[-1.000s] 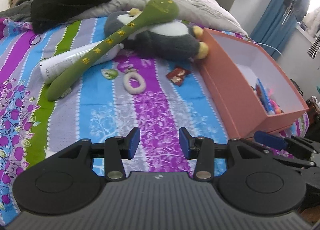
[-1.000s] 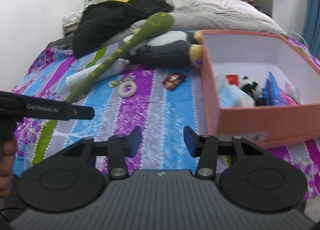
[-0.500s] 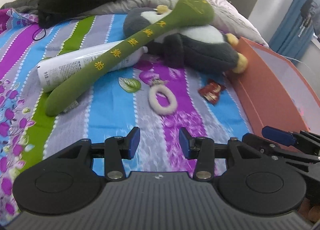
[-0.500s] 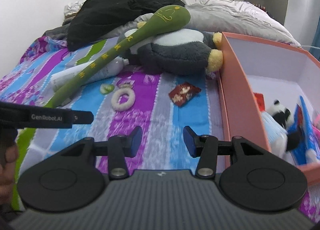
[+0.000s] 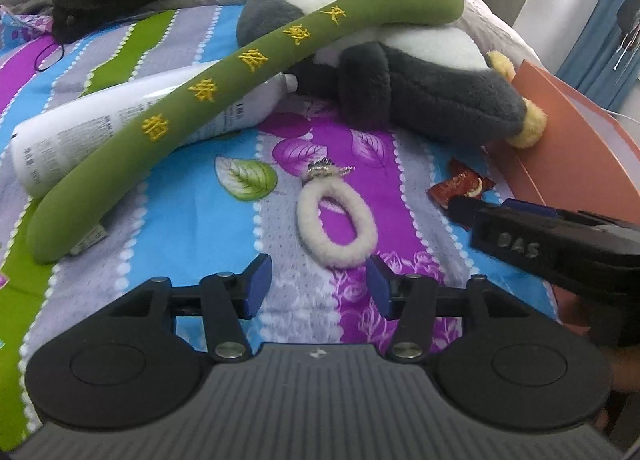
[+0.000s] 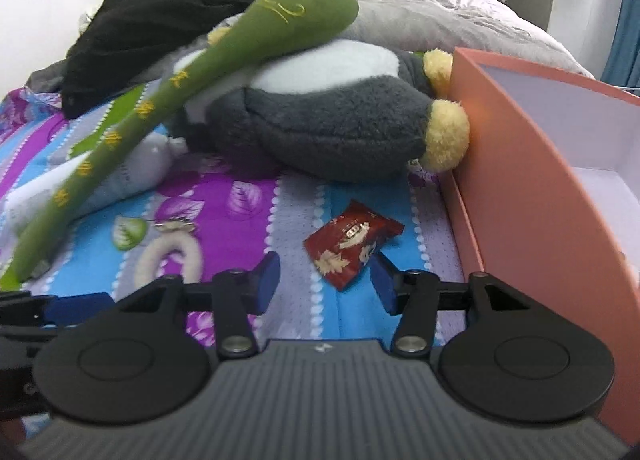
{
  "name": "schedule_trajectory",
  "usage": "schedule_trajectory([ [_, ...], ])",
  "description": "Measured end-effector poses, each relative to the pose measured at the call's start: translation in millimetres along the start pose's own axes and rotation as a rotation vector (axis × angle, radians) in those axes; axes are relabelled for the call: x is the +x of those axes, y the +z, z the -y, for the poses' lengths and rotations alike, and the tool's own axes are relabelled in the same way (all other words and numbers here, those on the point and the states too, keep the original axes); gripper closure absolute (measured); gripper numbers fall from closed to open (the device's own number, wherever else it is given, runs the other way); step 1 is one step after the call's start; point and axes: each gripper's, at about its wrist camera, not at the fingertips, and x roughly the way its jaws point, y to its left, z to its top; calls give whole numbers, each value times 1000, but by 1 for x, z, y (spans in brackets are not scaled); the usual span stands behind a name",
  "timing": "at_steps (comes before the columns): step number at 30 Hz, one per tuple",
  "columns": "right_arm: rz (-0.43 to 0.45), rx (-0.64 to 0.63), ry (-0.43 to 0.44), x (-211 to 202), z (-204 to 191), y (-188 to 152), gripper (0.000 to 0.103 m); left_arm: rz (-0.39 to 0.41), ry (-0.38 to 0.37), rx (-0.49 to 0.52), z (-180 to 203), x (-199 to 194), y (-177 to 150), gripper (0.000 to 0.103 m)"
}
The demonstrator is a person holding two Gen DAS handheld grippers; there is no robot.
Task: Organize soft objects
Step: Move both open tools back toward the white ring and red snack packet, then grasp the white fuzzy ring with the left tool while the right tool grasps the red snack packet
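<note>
A white fluffy ring [image 5: 337, 223] lies on the striped bedsheet just ahead of my open left gripper [image 5: 319, 285]; it also shows in the right wrist view [image 6: 170, 260]. A red snack packet [image 6: 352, 243] lies just ahead of my open right gripper [image 6: 325, 286], which is empty; the packet also shows in the left wrist view [image 5: 460, 186]. A long green plush [image 5: 248, 72] leans over a grey and white penguin plush [image 6: 320, 120] and a white bottle [image 5: 120, 116]. The orange box [image 6: 520, 164] stands at the right, touching the penguin's foot.
A black garment [image 6: 160, 20] and a grey quilt [image 6: 440, 16] are heaped at the head of the bed. The right gripper's body [image 5: 560, 248] shows at the right edge of the left wrist view. A blue curtain [image 5: 600, 20] hangs at the far right.
Both grippers have moved forward and lower toward the bed; the ring and packet now lie just in front of the fingertips. Both stay open.
</note>
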Motion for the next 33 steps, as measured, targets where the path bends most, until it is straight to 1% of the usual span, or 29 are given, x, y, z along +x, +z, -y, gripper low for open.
schedule_trajectory([
  [6, -12, 61, -18, 25, 2, 4, 46, 37, 8, 20, 6, 15, 9, 45],
  [10, -9, 50, -45, 39, 0, 7, 46, 44, 24, 41, 10, 22, 13, 45],
  [12, -15, 29, -68, 45, -3, 7, 46, 49, 29, 39, 11, 24, 14, 47],
  [16, -11, 23, -66, 47, -2, 8, 49, 53, 35, 36, 11, 27, 17, 64],
  [18, -9, 19, -63, 46, -2, 7, 55, 45, 38, 2, 8, 26, 18, 70],
  [19, -8, 12, -59, 45, -2, 7, 56, 41, 34, -9, 7, 26, 19, 76],
  [22, -8, 5, -47, 42, -2, 7, 60, 33, 23, -38, 5, 25, 20, 86],
  [25, -7, 1, -30, 37, -2, 6, 65, 35, 20, -36, 6, 22, 20, 92],
  [33, -1, -12, 5, 10, -5, 1, 67, 44, 5, -59, 7, 4, 14, 94],
])
